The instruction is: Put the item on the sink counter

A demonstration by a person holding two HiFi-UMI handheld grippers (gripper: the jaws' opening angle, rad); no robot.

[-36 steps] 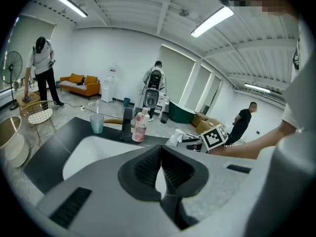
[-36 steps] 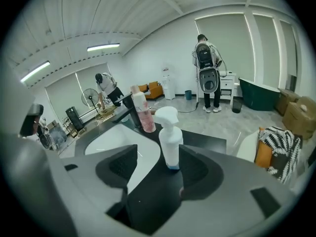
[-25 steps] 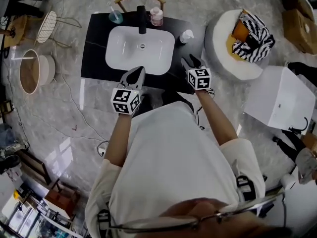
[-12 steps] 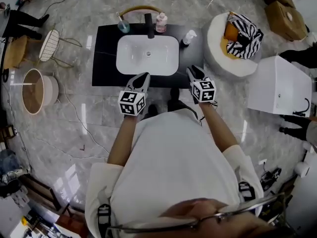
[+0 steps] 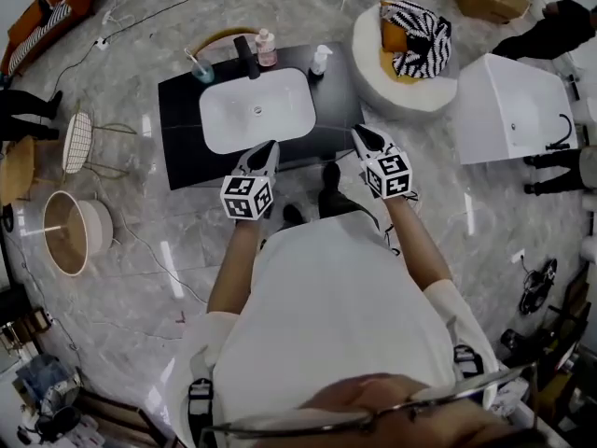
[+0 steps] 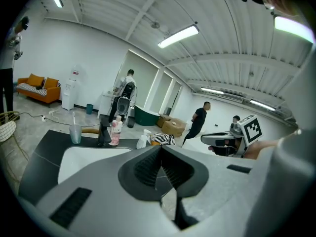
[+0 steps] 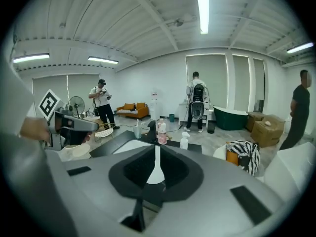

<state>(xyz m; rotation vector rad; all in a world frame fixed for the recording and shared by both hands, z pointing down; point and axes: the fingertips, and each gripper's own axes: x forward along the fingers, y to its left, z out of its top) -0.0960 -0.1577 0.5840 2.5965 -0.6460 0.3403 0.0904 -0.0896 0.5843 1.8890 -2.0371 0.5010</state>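
The black sink counter (image 5: 182,129) with its white basin (image 5: 254,108) lies just ahead of both grippers. Along its back edge stand a cup with a toothbrush (image 5: 202,71), a black faucet (image 5: 247,56), a pink bottle (image 5: 267,47) and a white spray bottle (image 5: 320,60). My left gripper (image 5: 268,147) hovers at the counter's near edge, shut and empty (image 6: 160,149). My right gripper (image 5: 360,134) is at the near right corner. Its jaws are closing to a thin slit (image 7: 157,149) with nothing between them.
A round white seat with a striped cushion (image 5: 410,54) stands right of the counter, and a white cabinet (image 5: 513,110) beyond it. A wire stool (image 5: 79,143) and a round basket (image 5: 65,231) stand at the left. Cables run over the marble floor. People stand around the room's edges.
The right gripper's jaws have drawn together from clearly apart to nearly touching. The head view has shifted, so the counter now sits further left. Both grippers stay at its near edge.
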